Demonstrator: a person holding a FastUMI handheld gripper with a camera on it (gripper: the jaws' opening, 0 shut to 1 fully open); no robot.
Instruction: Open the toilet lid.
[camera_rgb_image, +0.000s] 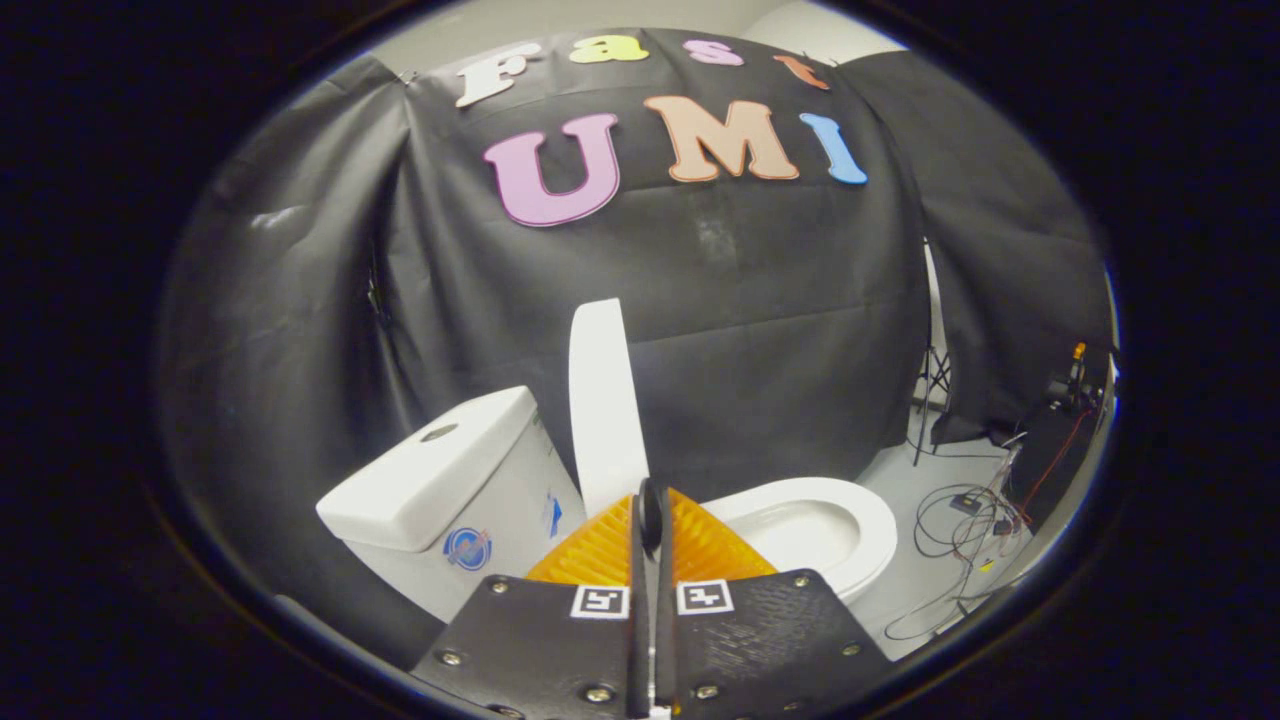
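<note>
Closest to my camera, the gripper has its two fingers pressed together along a thin seam, with no gap that I can make out and nothing caught between them. Their tips meet right at the base of the toilet lid, though I cannot tell from this angle whether they touch it or sit just short of it. That lid stands raised and nearly upright, seen almost edge-on, its lower end hidden behind my fingertips and its top rising against the booth wall. Just beside it, on the left of my fingers, sits the cistern, its flat cover carrying a round flush button; two small stickers show on its front face. On the other side of the fingers, the toilet seat lies down on the bowl, and I can see into the open bowl beyond the fingertips. Farther off, past the seat, loose cables trail over the pale floor toward a dark stack of equipment, and a thin stand leg props up the black cloth wall that closes the scene behind everything.
</note>
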